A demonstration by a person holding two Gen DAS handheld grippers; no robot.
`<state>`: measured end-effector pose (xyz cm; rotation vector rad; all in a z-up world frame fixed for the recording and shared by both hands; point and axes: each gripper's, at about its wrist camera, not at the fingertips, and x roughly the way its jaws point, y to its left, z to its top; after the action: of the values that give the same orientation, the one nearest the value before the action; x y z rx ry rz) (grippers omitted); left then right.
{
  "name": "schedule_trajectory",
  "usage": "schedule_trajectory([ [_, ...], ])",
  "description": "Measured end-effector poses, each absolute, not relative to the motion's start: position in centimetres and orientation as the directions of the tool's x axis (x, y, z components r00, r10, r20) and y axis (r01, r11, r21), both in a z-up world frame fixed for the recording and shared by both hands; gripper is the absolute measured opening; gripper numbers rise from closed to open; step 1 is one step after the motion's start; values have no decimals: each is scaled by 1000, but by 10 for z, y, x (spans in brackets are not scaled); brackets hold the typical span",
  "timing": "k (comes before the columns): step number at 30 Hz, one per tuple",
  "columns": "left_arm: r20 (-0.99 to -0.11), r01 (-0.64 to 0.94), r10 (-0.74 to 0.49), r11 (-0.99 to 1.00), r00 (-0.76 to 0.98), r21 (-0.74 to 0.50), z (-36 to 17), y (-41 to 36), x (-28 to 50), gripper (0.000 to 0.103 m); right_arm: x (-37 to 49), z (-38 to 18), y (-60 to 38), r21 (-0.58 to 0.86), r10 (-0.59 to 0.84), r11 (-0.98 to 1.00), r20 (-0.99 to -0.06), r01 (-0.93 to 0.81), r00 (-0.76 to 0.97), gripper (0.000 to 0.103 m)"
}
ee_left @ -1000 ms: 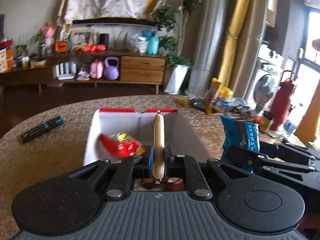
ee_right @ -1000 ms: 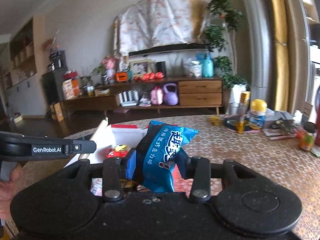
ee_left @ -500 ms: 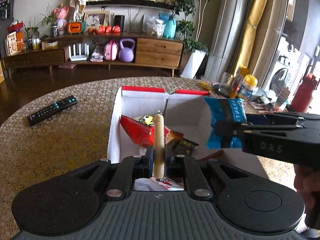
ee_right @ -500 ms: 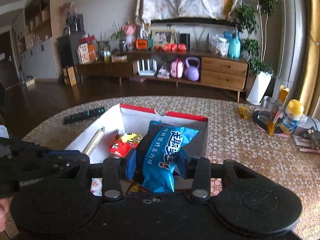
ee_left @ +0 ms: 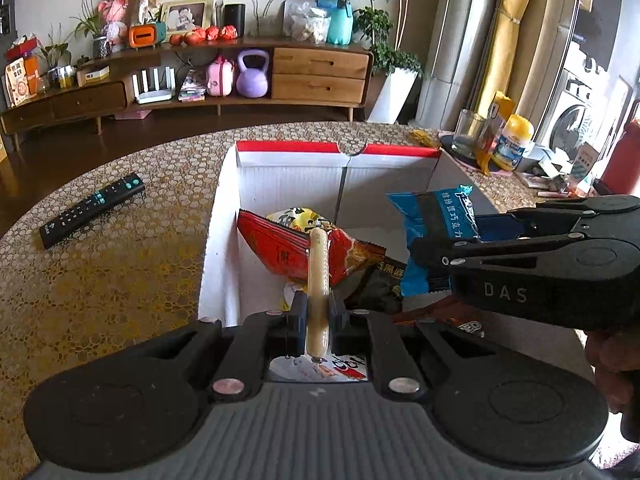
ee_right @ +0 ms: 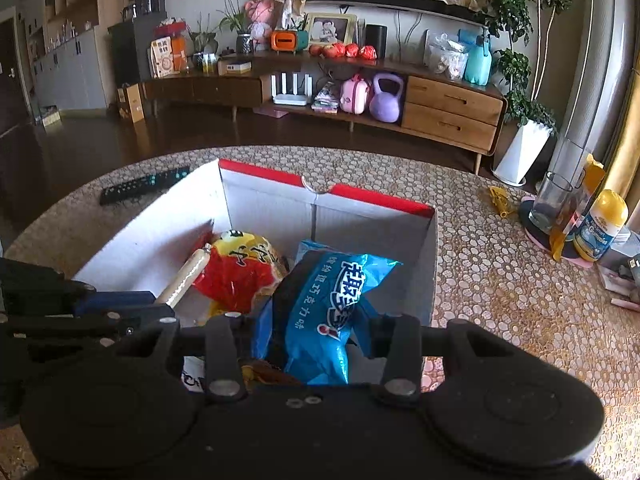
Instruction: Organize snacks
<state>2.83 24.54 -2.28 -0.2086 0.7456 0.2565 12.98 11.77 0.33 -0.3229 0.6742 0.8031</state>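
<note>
Left wrist view: the left gripper (ee_left: pixel 318 312) is seen clamped on a pale sausage stick (ee_left: pixel 318 280), which is pinched between the two fingers and points forward over the open box (ee_left: pixel 224 208). Under and beyond the stick, a red snack bag (ee_left: pixel 280 252) is seen lying inside the box, with a yellow packet (ee_left: pixel 296 216) behind it and a dark packet (ee_left: pixel 376 284) to its right. A white packet with red print (ee_left: pixel 340 368) is glimpsed directly below the fingers. The right gripper (ee_left: pixel 432 256) is seen from the side at the right of the frame, closed on a blue snack bag (ee_left: pixel 436 220), which is held above the right part of the box. Part of a hand (ee_left: pixel 612 364) is visible at the gripper's handle. A black remote control (ee_left: pixel 92 210) is seen lying on the patterned table (ee_left: pixel 100 280), well to the left of the box.

Right wrist view: the blue snack bag (ee_right: pixel 328 308) is shown squeezed between the right gripper's (ee_right: pixel 316 328) fingers, held over the inside of the box (ee_right: pixel 432 264) near its right wall. The sausage stick (ee_right: pixel 186 276) and the left gripper (ee_right: pixel 160 300) are seen at the left, over the red snack bag (ee_right: pixel 232 280). A glass (ee_right: pixel 550 204) and a yellow-capped bottle (ee_right: pixel 600 224) are seen standing on the table (ee_right: pixel 500 300), well to the right of the box.
</note>
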Motion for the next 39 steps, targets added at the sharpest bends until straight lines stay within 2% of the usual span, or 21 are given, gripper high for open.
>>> schedule_trajectory([
  [10,-712,-308,161,948,683,-81,-32,243,37,11,135,1,120,-29,531,666,-684,-746,501,43],
  [12,-712,-307,161,948,683,-80,-31,242,37,11,133,3,118,-29,533,672,-675,-740,510,51],
  [15,-709,-306,163,949,686,-79,-29,240,35,11,130,8,111,-25,547,672,-657,-740,518,54],
  [17,-707,-326,182,942,684,-73,-27,239,33,16,125,14,106,-28,555,676,-638,-737,533,54],
  [18,-706,-332,190,941,682,-68,-25,238,32,27,122,17,103,-27,559,677,-630,-735,539,54],
  [20,-696,-323,184,943,694,-74,-22,234,29,38,117,22,94,-12,574,682,-612,-732,545,54],
  [22,-680,-345,211,936,702,-66,-17,230,24,79,110,29,83,2,588,689,-585,-725,558,54],
  [23,-667,-356,225,932,710,-64,-14,229,21,82,108,31,79,6,591,693,-577,-721,564,54],
  [29,-632,-378,243,922,736,-86,2,218,3,84,87,43,43,74,623,717,-513,-693,590,55],
  [31,-622,-391,258,916,739,-85,6,213,-2,98,80,45,28,104,629,728,-493,-677,601,56],
  [33,-602,-401,269,911,752,-93,9,206,-9,100,73,45,17,124,630,738,-481,-663,610,58],
  [39,-582,-433,285,892,761,-129,19,190,-27,103,48,47,-16,144,616,767,-435,-625,657,77],
])
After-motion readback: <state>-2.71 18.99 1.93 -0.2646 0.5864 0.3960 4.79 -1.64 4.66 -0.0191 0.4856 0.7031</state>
